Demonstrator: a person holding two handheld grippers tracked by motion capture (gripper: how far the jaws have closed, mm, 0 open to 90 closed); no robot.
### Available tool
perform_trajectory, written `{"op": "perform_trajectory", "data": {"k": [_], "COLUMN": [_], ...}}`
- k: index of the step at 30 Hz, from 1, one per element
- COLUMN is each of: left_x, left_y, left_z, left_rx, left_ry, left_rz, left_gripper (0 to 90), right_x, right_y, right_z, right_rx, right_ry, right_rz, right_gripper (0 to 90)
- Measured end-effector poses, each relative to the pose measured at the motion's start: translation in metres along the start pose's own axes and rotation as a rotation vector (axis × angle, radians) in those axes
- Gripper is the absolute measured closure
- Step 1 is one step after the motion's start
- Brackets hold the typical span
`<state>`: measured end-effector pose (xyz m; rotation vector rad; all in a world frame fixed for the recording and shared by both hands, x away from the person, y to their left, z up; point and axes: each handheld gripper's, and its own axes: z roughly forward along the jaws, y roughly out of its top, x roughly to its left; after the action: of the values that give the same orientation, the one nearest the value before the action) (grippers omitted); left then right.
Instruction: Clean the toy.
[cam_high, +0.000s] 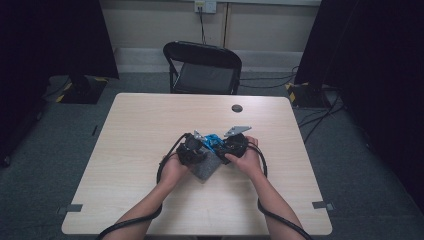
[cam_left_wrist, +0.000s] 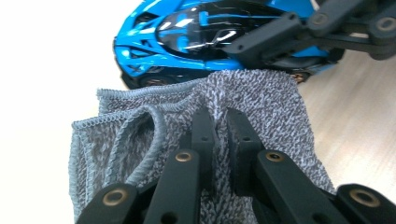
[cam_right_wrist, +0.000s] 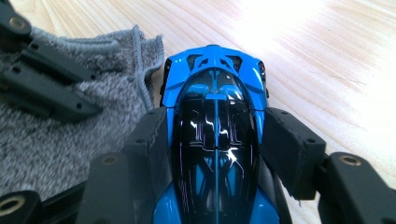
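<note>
A blue and black toy car (cam_right_wrist: 215, 121) sits between the jaws of my right gripper (cam_right_wrist: 215, 144), which is shut on its sides. A grey knitted cloth (cam_left_wrist: 261, 107) lies on the table against the car (cam_left_wrist: 187, 37). My left gripper (cam_left_wrist: 220, 122) is shut on a pinched fold of that cloth. In the high view both grippers meet at the table's middle: the left gripper (cam_high: 192, 148), the right gripper (cam_high: 234, 145), the car (cam_high: 214, 142) between them, and the cloth (cam_high: 204, 169) just in front.
The light wooden table (cam_high: 150, 125) has a small dark round cap (cam_high: 237, 108) near its far edge. A black folding chair (cam_high: 202, 67) stands behind the table. Cables trail from both grippers along the forearms.
</note>
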<state>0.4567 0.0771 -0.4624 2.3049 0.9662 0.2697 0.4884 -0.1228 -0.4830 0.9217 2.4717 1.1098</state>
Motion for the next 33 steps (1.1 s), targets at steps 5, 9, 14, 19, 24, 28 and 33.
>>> {"op": "perform_trajectory", "data": {"k": [5,9,14,19,24,28,33], "left_x": [0.009,0.016,0.026,0.034,0.042,0.048,0.057], "left_y": [0.002,0.003,0.003,0.004,0.005,0.006,0.008], "left_z": [-0.002,-0.003,-0.001,0.001,0.002,0.001,0.003], "left_rx": [-0.003,0.000,0.005,0.010,0.013,0.015,0.016], "left_ry": [0.007,0.021,0.051,0.055,0.069,0.087,0.106], "left_rz": [-0.027,-0.043,-0.067,-0.086,-0.108,-0.120,-0.142], "left_gripper": [83.5,83.5,83.5,83.5,83.5,83.5,83.5], "right_x": [0.000,0.000,0.000,0.000,0.000,0.000,0.000], "right_y": [0.000,0.000,0.000,0.000,0.000,0.000,0.000], "right_z": [0.000,0.000,0.000,0.000,0.000,0.000,0.000], "right_rx": [-0.001,-0.001,0.001,0.000,0.000,-0.001,-0.001], "right_ry": [0.001,0.001,0.001,0.002,0.001,0.001,0.002], "right_rz": [0.003,0.002,0.001,0.000,-0.001,0.000,-0.001], "right_gripper": [41.9,41.9,41.9,42.0,41.9,42.0,42.0]}}
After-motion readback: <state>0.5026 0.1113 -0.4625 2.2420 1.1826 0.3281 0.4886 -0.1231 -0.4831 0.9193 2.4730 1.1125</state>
